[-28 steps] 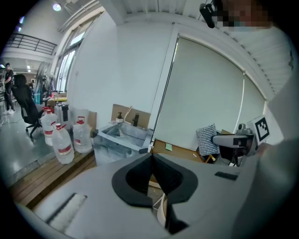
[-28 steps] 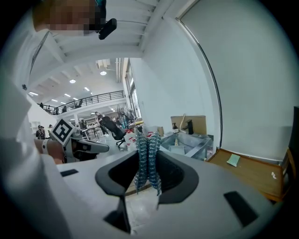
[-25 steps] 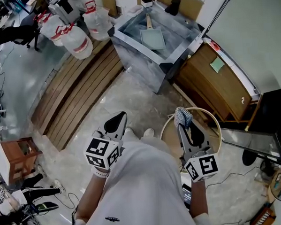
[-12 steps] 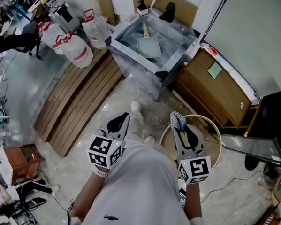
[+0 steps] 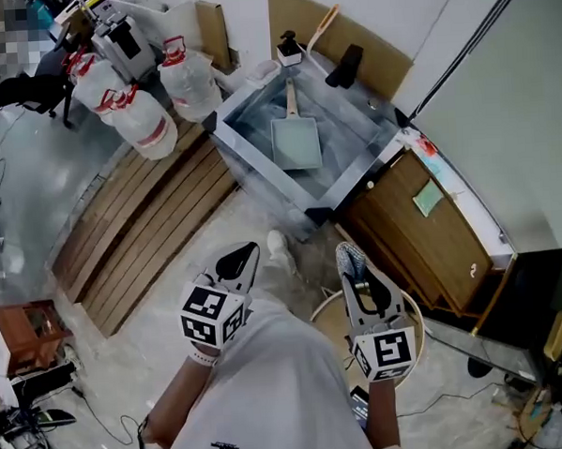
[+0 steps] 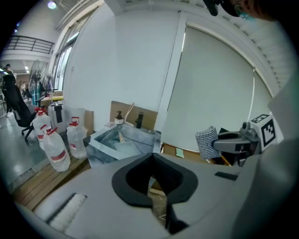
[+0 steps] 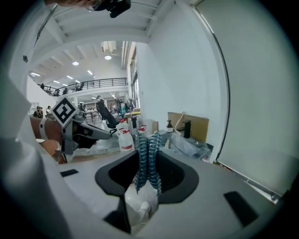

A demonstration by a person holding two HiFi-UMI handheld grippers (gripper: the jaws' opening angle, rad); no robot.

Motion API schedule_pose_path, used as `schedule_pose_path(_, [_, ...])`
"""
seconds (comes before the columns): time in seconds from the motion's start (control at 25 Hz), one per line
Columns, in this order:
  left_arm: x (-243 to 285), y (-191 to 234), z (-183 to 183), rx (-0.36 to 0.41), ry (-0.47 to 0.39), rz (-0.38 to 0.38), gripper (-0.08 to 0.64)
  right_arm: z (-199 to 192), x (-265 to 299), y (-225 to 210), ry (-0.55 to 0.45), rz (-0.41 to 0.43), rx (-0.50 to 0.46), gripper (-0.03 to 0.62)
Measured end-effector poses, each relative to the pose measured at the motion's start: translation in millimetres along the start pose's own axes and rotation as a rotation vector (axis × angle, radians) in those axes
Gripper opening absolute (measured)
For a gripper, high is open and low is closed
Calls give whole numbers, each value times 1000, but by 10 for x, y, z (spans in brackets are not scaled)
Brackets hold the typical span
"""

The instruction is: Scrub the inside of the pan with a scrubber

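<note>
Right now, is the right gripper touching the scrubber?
Touching. Right gripper view: the right gripper is shut on the scrubber, jaws pressing both its sides.

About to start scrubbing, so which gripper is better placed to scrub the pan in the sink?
Right. The right gripper holds the scrubber; the left gripper is shut and empty. The pan lies ahead in the sink.

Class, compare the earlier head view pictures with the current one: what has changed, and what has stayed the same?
The person has stepped toward the sink holding the pan; both now appear nearer. Nothing was taken or released: the right claw stays shut on the scrubber, and the left claw stays shut and empty.
</note>
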State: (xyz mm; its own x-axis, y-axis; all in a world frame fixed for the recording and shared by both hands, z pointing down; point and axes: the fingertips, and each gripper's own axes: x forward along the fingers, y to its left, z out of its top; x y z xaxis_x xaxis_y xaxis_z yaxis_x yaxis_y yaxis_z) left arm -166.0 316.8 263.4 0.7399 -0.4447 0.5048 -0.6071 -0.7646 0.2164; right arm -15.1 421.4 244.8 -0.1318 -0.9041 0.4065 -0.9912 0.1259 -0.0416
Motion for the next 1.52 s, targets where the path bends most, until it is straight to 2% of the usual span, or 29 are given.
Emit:
schedule_pose_path(0.24, [891, 667, 781, -28, -20, 19, 5, 686, 1025, -436, 34, 51, -149, 117])
schedule_pose_path(0.36, [1301, 926, 1165, -30, -29, 5, 5, 929, 1497, -650, 67, 82, -219, 117])
schedule_pose_path(0.56, [1945, 1274, 1522, 7, 23, -18, 5, 1138, 2184, -1000, 101, 107, -308, 115])
schedule_pose_path(0.64, [2160, 1403, 1610, 19, 34, -5, 5, 1155, 2426, -1105, 123, 123, -333, 115])
schedule_pose_path(0.76, [2405, 1601, 1796, 6, 6, 32, 5, 1168, 2756, -1231, 148, 158, -358, 115])
schedule_pose_path(0.92, [2644, 1818, 1884, -34, 12, 96, 5, 1143, 3045, -1321, 171, 221, -352, 115])
schedule_pose_path(1.12, [2861, 1989, 1901, -1, 20, 172, 5, 967, 3347, -1421, 191, 283, -367, 115])
schedule_pose_path(1.32, [3228, 2125, 1813, -43, 43, 141, 5, 811, 3567, -1456, 208, 299, -395, 115])
schedule_pose_path(1.52, [3650, 2185, 1739, 10, 89, 73, 5, 695, 3757, -1442, 227, 316, -421, 115])
